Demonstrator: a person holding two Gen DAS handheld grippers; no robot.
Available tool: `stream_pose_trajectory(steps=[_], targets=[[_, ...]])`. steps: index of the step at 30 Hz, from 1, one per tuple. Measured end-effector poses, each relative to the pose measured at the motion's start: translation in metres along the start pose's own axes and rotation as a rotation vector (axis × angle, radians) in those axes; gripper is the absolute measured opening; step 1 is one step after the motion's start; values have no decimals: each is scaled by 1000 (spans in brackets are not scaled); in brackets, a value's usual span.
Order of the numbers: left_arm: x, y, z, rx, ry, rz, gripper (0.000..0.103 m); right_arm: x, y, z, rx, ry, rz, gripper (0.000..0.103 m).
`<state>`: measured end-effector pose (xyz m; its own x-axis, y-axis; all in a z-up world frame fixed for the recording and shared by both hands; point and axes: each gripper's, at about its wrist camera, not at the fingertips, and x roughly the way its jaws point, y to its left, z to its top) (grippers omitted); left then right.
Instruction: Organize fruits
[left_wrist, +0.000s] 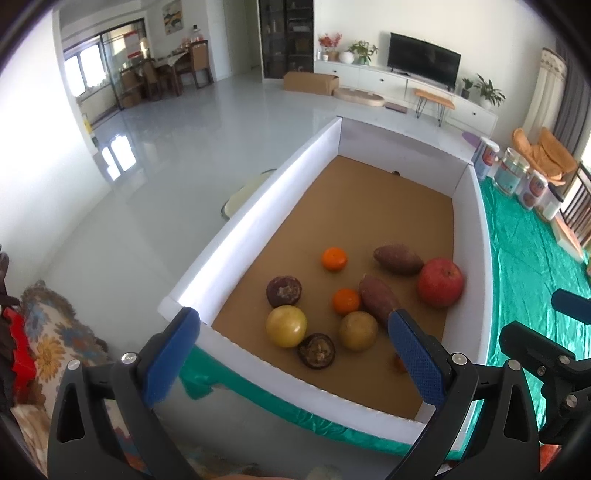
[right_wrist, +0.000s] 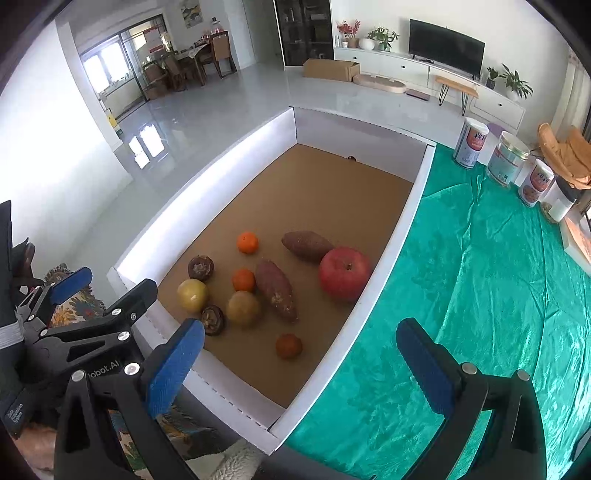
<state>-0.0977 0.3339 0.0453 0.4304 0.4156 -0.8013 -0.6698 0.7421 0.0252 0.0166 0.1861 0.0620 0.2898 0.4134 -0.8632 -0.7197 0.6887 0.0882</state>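
Both grippers spread and empty, left gripper (left_wrist: 295, 354) at the near wall of white box (right_wrist: 388, 258), right gripper (right_wrist: 299, 358) beside it, inside: two yellow fruits (right_wrist: 192, 294), two brown halves (right_wrist: 200, 267), three oranges (right_wrist: 243, 280), two sweet potatoes (right_wrist: 276, 288), one red apple (right_wrist: 345, 273), three cans (right_wrist: 470, 137) far right on green cloth (right_wrist: 480, 277).

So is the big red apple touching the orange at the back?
Apart. The right wrist view shows brown box floor and a sweet potato between the red apple and the back orange.
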Motion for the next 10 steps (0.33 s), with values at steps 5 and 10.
stream_pose_trajectory(steps=[5,10], targets=[[4,3,0,-7,8,-13,102,5,0,-1,2,12,-2,103],[2,5,-2,-15,1,-26,102,11,4,-1,1,25,9,103]])
